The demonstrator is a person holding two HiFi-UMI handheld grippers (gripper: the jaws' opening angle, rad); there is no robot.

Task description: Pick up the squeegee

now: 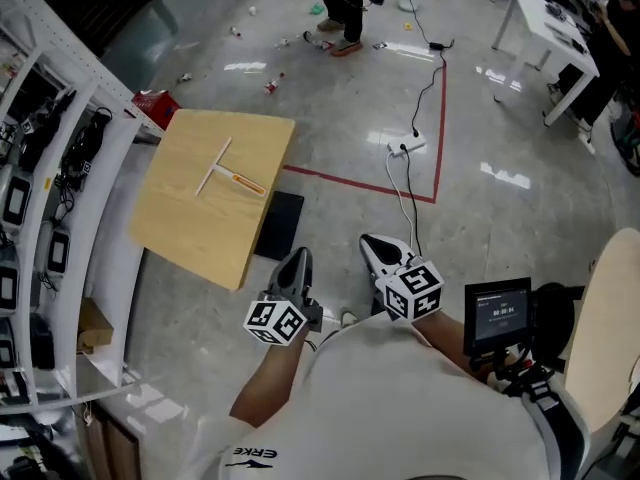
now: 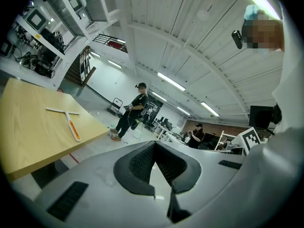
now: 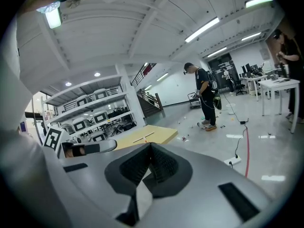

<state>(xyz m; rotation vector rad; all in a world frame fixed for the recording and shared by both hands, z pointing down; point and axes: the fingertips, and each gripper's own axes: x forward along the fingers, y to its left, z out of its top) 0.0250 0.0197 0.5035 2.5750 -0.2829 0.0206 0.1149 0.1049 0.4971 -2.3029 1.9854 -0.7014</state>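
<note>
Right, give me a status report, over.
Left gripper and right gripper shut, empty. White T-shaped squeegee with orange handle lies flat on light wooden table, untouched. Nothing else on tabletop.

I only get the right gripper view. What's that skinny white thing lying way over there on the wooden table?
Observer: The head view shows it's the squeegee: a white T with an orange stripe on its handle, lying flat on the table.
Operator: Is the other gripper holding something?
Observer: No. Its own view shows the left gripper with its jaws together and nothing between them.
Operator: Is there anything on the floor by the table?
Observer: Yes, a flat black mat lies on the floor beside the table's near side.
</note>
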